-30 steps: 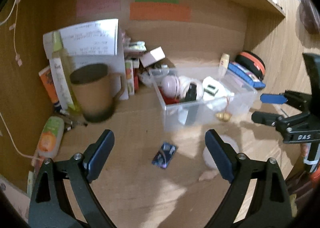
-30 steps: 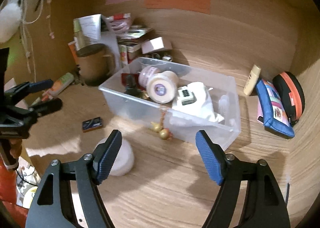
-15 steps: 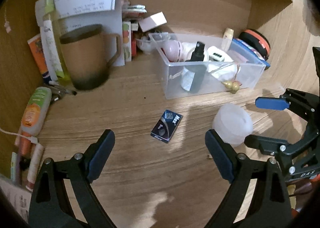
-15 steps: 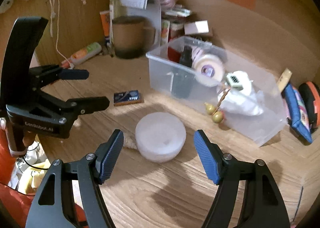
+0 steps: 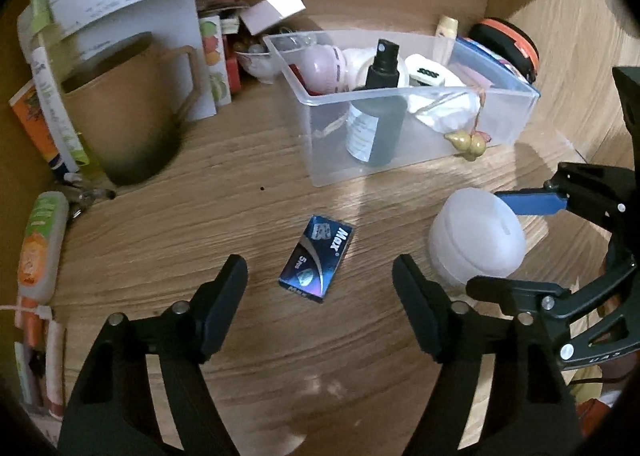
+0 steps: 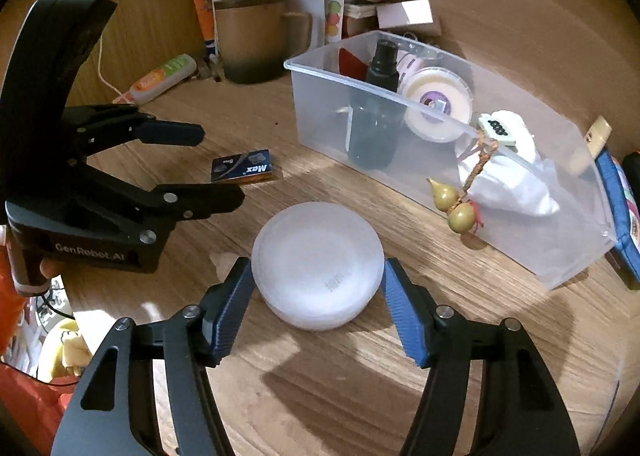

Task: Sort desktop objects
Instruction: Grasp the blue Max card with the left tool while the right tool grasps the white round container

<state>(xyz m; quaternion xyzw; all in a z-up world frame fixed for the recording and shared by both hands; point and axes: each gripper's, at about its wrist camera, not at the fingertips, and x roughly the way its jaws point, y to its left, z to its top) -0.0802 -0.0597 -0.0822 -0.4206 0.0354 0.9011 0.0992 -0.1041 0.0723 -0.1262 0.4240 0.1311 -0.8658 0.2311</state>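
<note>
Alignment is the thing here, and each pair of tongs already has its own target ahead of it. The right gripper straddles the round white container, which sits on the wooden desk squarely between its blue pads; the jaws have just been closing around it, yet a sliver of gap shows at each side, so they read as open with the container between them, not pressing on it. The left gripper points at the small blue box, which lies flat just beyond its fingertips and between their lines. Its jaws have also just been narrowing, but they stand clearly apart and hold nothing. The box's long axis runs roughly away from the left tongs, tilted a little to their right, so its narrow width faces the jaws, which looks favourable for a pinch across the sides. The clear plastic bin, probably where both belong, lies farther ahead of both tongs.
</note>
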